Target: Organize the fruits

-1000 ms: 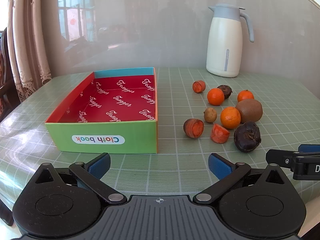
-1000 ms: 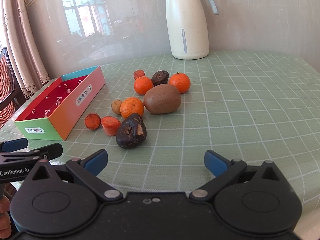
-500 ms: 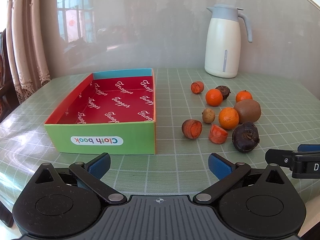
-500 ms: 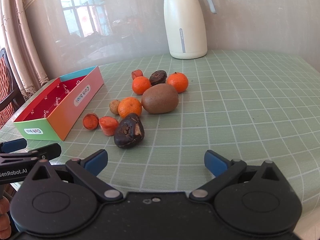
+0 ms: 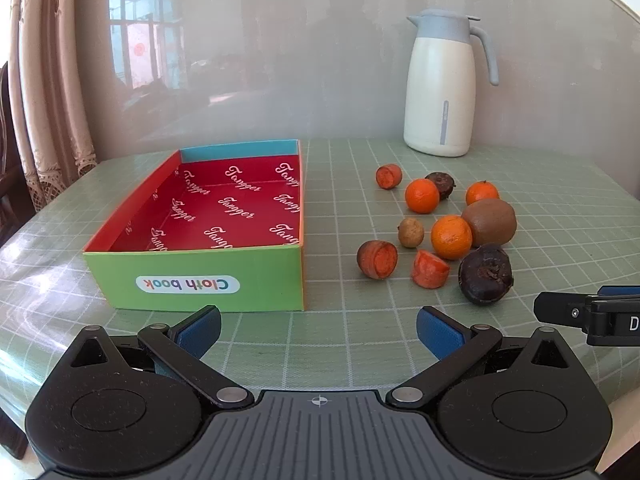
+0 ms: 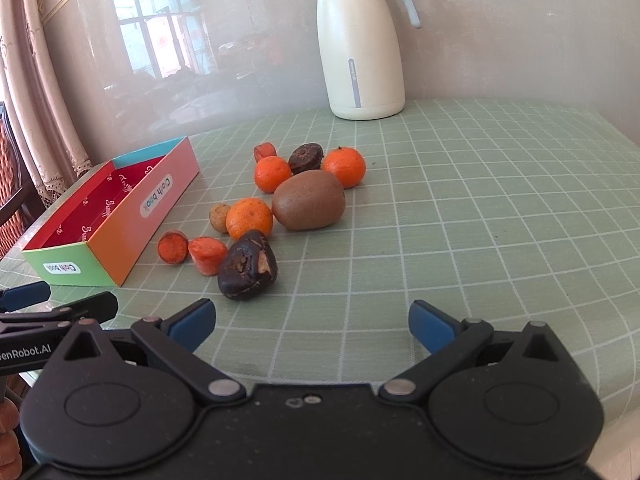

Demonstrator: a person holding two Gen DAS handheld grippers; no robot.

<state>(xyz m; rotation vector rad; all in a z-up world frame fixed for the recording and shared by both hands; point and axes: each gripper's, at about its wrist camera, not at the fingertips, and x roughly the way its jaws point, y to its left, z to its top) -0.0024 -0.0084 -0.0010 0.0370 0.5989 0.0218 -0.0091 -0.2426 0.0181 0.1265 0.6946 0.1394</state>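
Note:
An empty box [image 5: 208, 276] with a red inside and green front stands on the table; it also shows in the right wrist view [image 6: 132, 228]. Right of it lie loose fruits: a kiwi [image 5: 489, 222] [image 6: 309, 200], three tangerines, one of them at the middle [image 5: 451, 237] [image 6: 249, 218], two dark purple fruits, the nearer one [image 5: 485, 274] [image 6: 247, 265], several orange-red pieces [image 5: 377, 259] and a small tan fruit [image 5: 410, 232]. My left gripper [image 5: 319, 330] is open and empty, in front of the box. My right gripper [image 6: 312, 326] is open and empty, just short of the near dark fruit.
A white thermos jug [image 5: 442, 88] [image 6: 360, 44] stands at the back of the table by the wall. The table has a green checked cloth [image 6: 480, 208]. A curtain [image 5: 44, 92] hangs at the left. Each gripper's tip shows at the edge of the other's view.
Both grippers have drawn slightly back and shifted; the fruits and box look a little farther away. Nothing was picked up or moved.

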